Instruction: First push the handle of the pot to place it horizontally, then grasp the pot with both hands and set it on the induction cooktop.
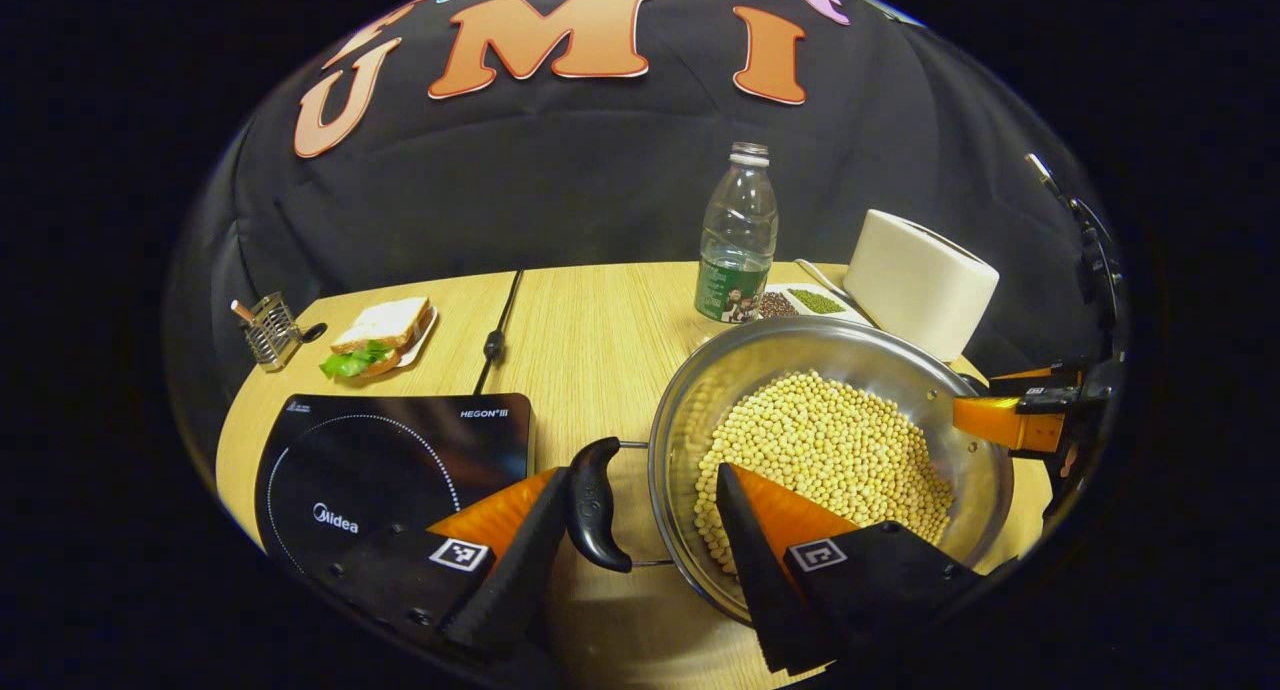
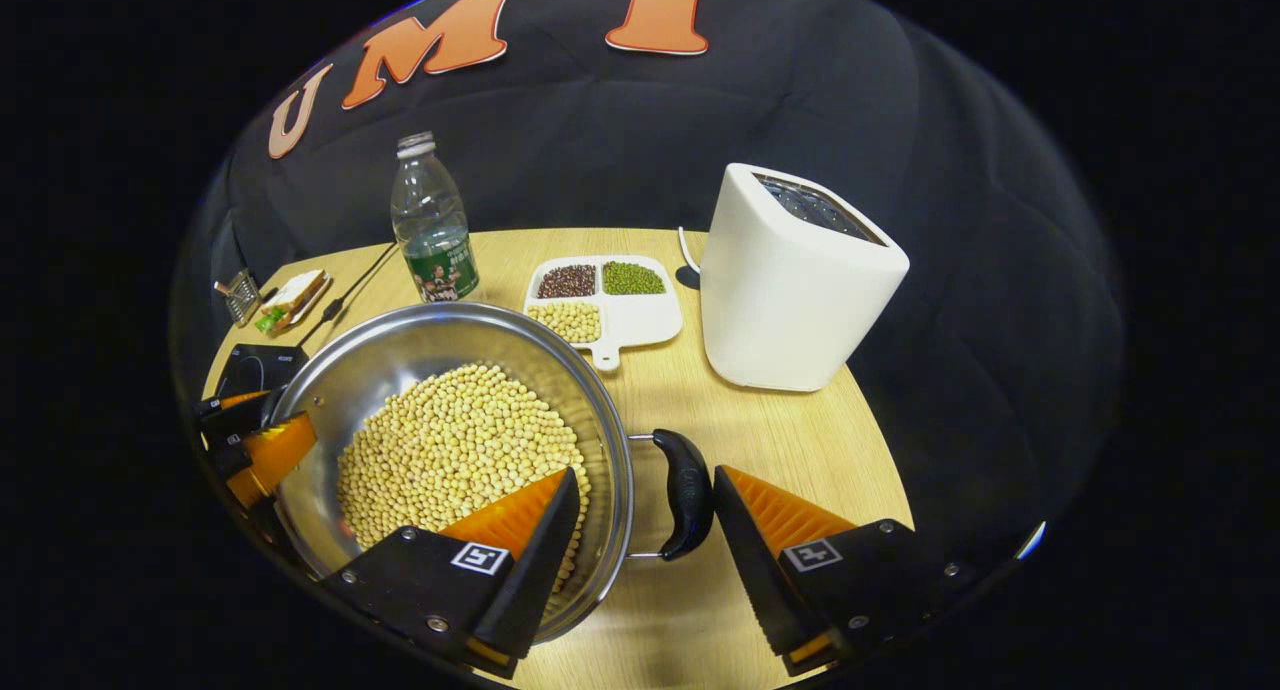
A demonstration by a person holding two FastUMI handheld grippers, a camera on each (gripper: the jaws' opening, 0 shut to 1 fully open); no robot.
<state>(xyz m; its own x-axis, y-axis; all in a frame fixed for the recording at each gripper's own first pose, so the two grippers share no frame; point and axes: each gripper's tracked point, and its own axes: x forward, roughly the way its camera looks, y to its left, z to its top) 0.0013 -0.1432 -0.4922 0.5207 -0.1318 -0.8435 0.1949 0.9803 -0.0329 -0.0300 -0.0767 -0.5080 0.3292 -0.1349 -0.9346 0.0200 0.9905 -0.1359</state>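
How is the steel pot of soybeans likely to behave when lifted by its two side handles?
The shiny steel pot is probably heavy, since pale soybeans cover its bottom. The loose beans may shift if it tilts, so level lifting seems wise. Each open claw straddles a black loop handle; the smooth handles could slip.

You had one pot [image 2: 400, 370], one induction cooktop [image 1: 390, 460], one bottle [image 2: 432, 225], one sandwich [image 1: 380, 335], one three-part bean tray [image 2: 625, 315], one white appliance [image 2: 790, 280], two grippers.

pot [image 1: 830, 450] w/ beans on table [image 1: 600, 340]; cooktop [image 1: 390, 460] left of it, bottle [image 1: 738, 235] behind.
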